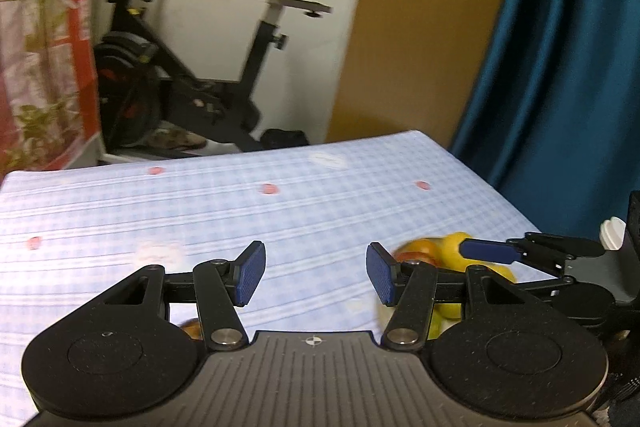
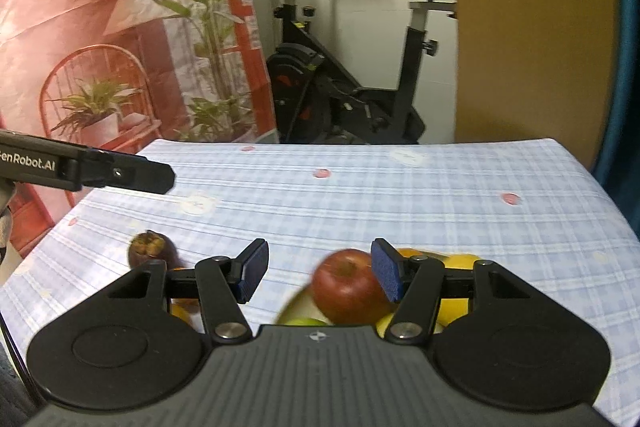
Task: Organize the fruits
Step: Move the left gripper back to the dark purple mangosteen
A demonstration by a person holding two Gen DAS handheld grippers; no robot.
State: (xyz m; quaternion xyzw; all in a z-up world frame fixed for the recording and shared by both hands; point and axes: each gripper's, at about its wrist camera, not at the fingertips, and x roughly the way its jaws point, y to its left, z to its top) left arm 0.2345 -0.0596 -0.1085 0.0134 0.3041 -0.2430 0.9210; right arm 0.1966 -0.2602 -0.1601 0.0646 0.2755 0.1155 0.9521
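Observation:
In the right wrist view a red apple point(image 2: 346, 285) lies with yellow and green fruit point(image 2: 460, 263) on a pale plate point(image 2: 298, 303), just under my right gripper point(image 2: 318, 275), which is open with nothing between its blue pads. A dark mangosteen point(image 2: 150, 249) sits apart on the cloth at the left, an orange-yellow fruit point(image 2: 182, 307) partly hidden behind the left finger. In the left wrist view my left gripper point(image 1: 316, 273) is open and empty above bare cloth. The fruit pile point(image 1: 440, 251) shows blurred at its right, with the right gripper's finger point(image 1: 486, 251) over it.
The table carries a blue checked cloth point(image 2: 400, 203) with small pink spots. Behind its far edge stand an exercise bike point(image 2: 348, 79), a printed backdrop with plants point(image 2: 120, 47), a brown panel point(image 2: 532, 27) and a teal curtain point(image 1: 560, 47). The left gripper's arm point(image 2: 88, 169) crosses the left side.

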